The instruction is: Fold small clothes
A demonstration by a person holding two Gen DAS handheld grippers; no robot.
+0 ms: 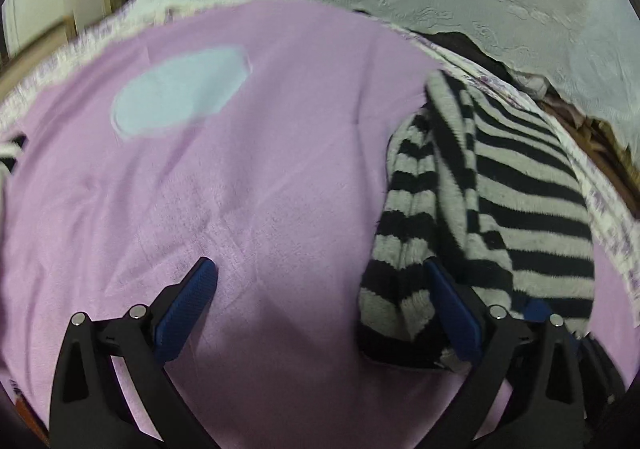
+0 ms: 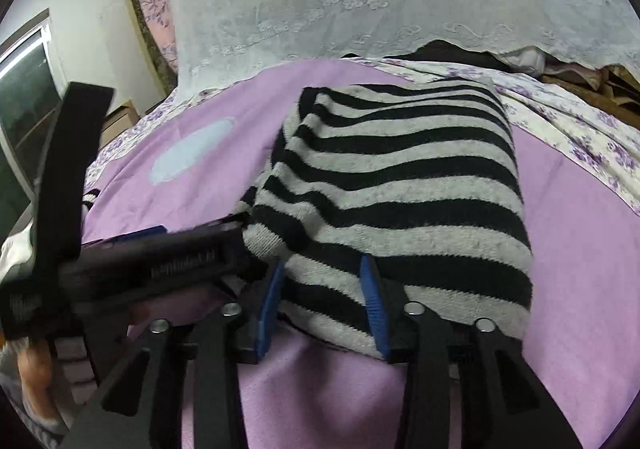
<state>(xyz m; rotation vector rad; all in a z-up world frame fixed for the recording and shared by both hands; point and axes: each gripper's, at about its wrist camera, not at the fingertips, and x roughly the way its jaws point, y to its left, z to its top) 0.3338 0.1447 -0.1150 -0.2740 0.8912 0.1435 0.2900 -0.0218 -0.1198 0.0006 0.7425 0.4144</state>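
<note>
A black-and-grey striped knit garment lies folded on a purple cloth. My right gripper has its jaws partly apart with the near edge of the garment between the blue pads. My left gripper is open wide over the purple cloth, its right finger touching the left edge of the garment, its left finger over bare cloth. The left gripper also shows in the right wrist view, at the garment's left edge.
A pale blue oval patch is on the purple cloth. A floral sheet lies beneath. White lace fabric hangs behind the bed. A window is at the left. Another striped piece peeks in at the far left.
</note>
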